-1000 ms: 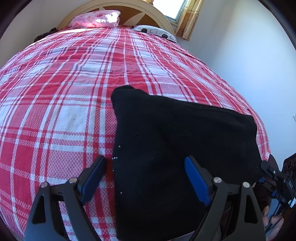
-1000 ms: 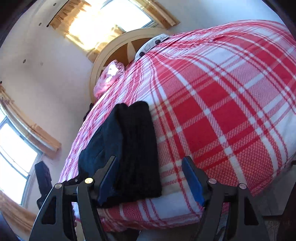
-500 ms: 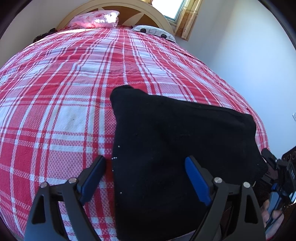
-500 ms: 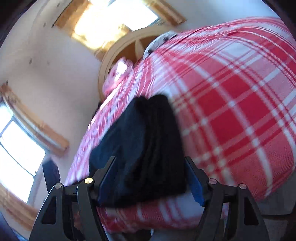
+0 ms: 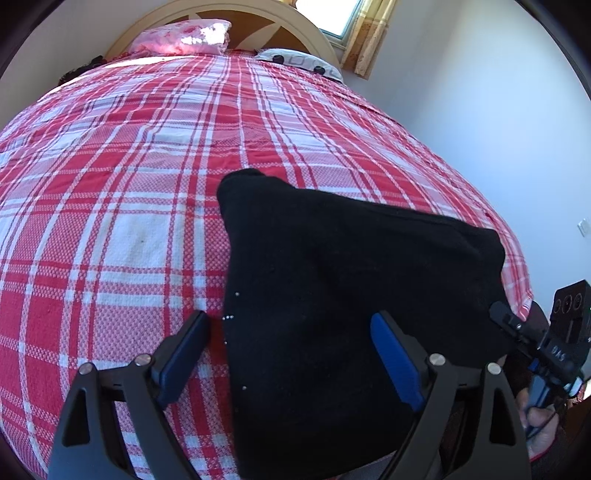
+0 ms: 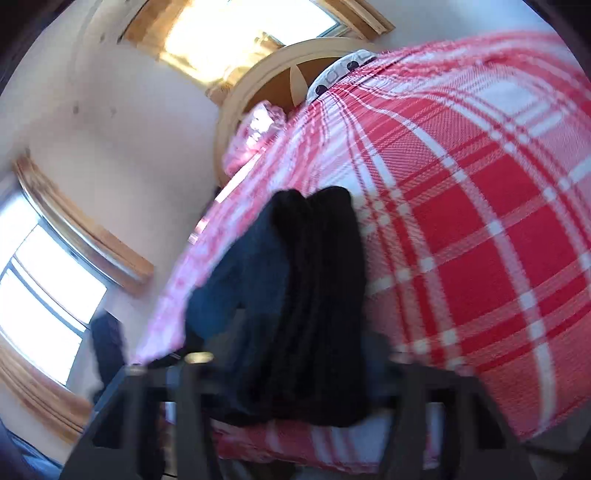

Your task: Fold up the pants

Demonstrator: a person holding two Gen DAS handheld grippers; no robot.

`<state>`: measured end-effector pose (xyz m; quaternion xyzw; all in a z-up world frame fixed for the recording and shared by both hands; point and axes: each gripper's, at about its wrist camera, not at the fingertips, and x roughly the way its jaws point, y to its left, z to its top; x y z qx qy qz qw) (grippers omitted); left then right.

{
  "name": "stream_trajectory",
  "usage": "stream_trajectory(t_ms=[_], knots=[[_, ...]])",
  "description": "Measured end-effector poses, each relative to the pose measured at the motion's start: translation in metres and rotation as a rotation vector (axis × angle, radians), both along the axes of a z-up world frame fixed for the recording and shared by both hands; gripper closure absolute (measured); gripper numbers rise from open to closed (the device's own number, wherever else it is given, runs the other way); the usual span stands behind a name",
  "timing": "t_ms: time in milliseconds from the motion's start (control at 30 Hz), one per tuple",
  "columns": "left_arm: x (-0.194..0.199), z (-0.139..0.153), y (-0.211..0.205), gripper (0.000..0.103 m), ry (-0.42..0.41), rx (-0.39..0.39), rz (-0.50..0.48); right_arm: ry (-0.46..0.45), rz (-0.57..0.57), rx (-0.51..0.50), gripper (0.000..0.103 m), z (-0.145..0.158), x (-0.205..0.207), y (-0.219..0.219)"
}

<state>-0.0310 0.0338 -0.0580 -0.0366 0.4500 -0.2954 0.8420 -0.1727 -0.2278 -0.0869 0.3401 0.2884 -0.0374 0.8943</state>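
Note:
The black pants lie folded into a thick rectangle on the red plaid bed, near its foot edge. My left gripper is open just above the near part of the bundle, one blue pad on each side of its left edge. In the right wrist view the folded pants show as stacked layers seen from the side. My right gripper is blurred with its jaws wide apart around the end of the bundle, holding nothing. The right gripper also shows in the left wrist view beyond the bundle's right corner.
A pink pillow and a patterned white pillow lie at the wooden headboard. A white wall runs along the bed's right side. Windows with wooden frames are on the far walls.
My right gripper has swung toward the end of the folded pants, so the bundle now fills the gap between its fingers; the view is blurred. My left gripper has barely moved.

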Motion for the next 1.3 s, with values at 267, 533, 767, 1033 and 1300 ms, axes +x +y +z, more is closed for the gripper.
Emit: stream_trajectory(t_ms=[267, 533, 767, 1033, 1300], knots=[[-0.004, 0.023, 0.037, 0.012, -0.114, -0.02, 0.014, 0.036, 0.011, -0.208, 0.067, 0.011, 0.001, 0.018], [0.003, -0.002, 0.025, 0.014, 0.058, -0.17, -0.015, 0.001, -0.011, -0.118, 0.066, 0.004, -0.003, 0.011], [-0.005, -0.009, 0.013, 0.052, 0.151, -0.211, -0.06, -0.014, -0.016, -0.085, 0.066, 0.002, -0.004, 0.01], [0.0, -0.009, 0.016, 0.063, 0.235, -0.225, -0.002, -0.021, -0.031, -0.089, 0.066, 0.0, -0.006, 0.012], [-0.001, -0.004, 0.007, 0.071, 0.193, -0.181, 0.0, 0.03, -0.049, -0.212, 0.065, 0.01, -0.007, 0.029]])
